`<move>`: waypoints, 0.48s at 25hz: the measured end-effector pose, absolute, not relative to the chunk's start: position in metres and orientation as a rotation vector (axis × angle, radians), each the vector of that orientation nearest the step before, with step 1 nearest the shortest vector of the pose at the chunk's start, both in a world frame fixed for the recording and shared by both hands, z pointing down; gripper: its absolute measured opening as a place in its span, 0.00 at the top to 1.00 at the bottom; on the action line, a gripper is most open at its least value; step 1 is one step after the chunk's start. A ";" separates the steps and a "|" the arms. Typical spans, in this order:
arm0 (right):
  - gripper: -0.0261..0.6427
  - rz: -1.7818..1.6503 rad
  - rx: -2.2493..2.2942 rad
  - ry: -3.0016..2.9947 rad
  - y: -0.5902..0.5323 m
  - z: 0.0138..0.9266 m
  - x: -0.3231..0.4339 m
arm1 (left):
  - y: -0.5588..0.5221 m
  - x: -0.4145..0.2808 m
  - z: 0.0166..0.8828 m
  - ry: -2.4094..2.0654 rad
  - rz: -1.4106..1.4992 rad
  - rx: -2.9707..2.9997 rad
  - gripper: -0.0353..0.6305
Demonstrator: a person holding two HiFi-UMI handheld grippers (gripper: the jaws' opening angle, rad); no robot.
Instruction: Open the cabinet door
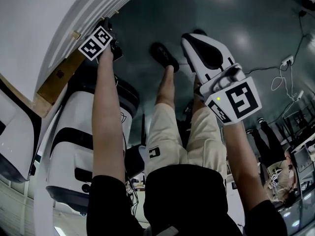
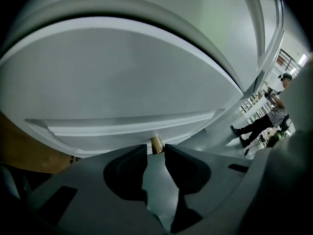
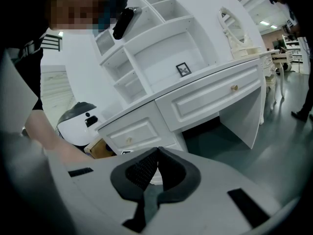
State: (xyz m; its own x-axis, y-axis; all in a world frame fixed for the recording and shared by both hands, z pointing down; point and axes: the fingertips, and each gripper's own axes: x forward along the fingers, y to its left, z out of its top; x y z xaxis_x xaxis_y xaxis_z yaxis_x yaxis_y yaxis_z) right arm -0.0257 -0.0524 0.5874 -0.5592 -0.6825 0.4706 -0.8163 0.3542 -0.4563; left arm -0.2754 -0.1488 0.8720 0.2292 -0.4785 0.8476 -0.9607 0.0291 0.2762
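The white panelled cabinet door (image 2: 132, 82) fills the left gripper view, and its small brass knob (image 2: 156, 143) sticks out at the lower edge. My left gripper (image 2: 156, 150) has its fingertips on either side of that knob, with a narrow gap showing. In the head view the left gripper (image 1: 109, 26) reaches up to the door's edge (image 1: 69, 14). My right gripper (image 1: 191, 37) hangs in the air to the right, away from the cabinet. Its pads (image 3: 157, 153) meet at the tips with nothing between them.
A white and black rounded machine (image 1: 83, 146) stands below the cabinet beside a brown wooden panel (image 1: 61, 77). The white desk (image 3: 210, 92) has drawers, shelves and a mirror. Cables and a power strip (image 1: 286, 60) lie on the dark floor. Another person (image 2: 266, 119) stands far off.
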 end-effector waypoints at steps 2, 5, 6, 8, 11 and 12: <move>0.93 0.993 1.360 -2.411 -0.052 0.587 -0.023 | -0.150 -0.273 0.872 -1.384 0.675 1.588 0.79; 0.93 0.998 1.363 -2.410 -0.052 0.587 -0.022 | -0.151 -0.271 0.873 -1.390 0.682 1.568 0.81; 0.93 1.001 1.363 -2.411 -0.053 0.587 -0.022 | -0.151 -0.271 0.873 -1.393 0.678 1.561 0.81; 0.93 1.006 1.360 -2.411 -0.053 0.588 -0.022 | -0.151 -0.272 0.874 -1.396 0.667 1.552 0.82; 0.93 1.004 1.353 -2.413 -0.051 0.587 -0.024 | -0.149 -0.272 0.874 -1.403 0.650 1.537 0.82; 0.93 1.003 1.352 -2.415 -0.050 0.587 -0.025 | -0.148 -0.272 0.874 -1.408 0.645 1.533 0.82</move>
State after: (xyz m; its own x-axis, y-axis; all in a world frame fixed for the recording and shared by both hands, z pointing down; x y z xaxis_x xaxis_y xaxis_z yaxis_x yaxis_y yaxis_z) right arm -0.0253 -0.0500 0.5873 -0.5628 -0.6793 0.4709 -0.8131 0.3523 -0.4634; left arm -0.2722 -0.1485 0.8739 0.2065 -0.4712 0.8575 -0.9571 0.0847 0.2771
